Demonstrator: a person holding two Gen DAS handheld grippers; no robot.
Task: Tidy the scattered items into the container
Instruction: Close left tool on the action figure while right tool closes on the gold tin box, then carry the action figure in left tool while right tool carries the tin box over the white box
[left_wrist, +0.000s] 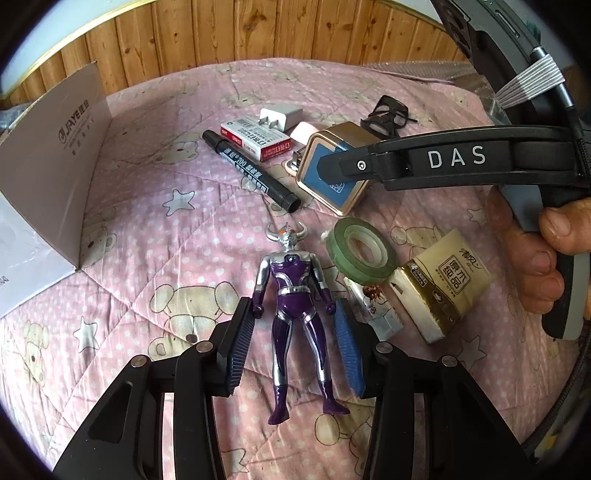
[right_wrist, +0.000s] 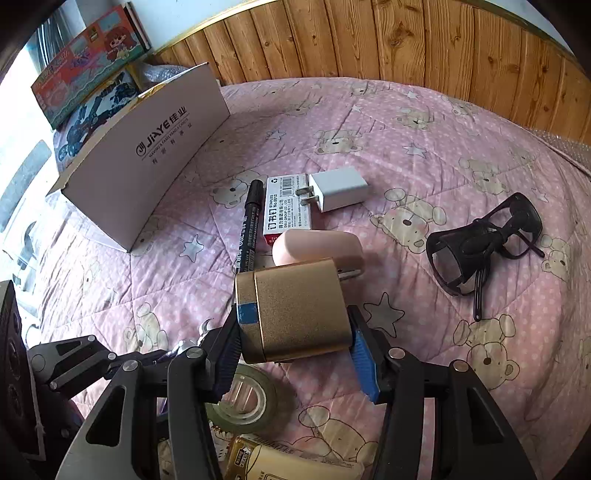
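Note:
A purple and silver toy figure lies on the pink bedspread between the open jaws of my left gripper, its hips level with the fingertips. My right gripper is shut on a gold tin with a blue lid face, also seen in the left wrist view. The white cardboard box stands open at the left, and in the left wrist view too. Scattered items: black marker, staples box, white charger, pink case, black glasses, green tape roll, tissue pack.
A wooden headboard runs along the far edge of the bed. Colourful toy boxes are stacked behind the cardboard box. A small printed packet lies beside the tape roll. A hand holds the right gripper's handle.

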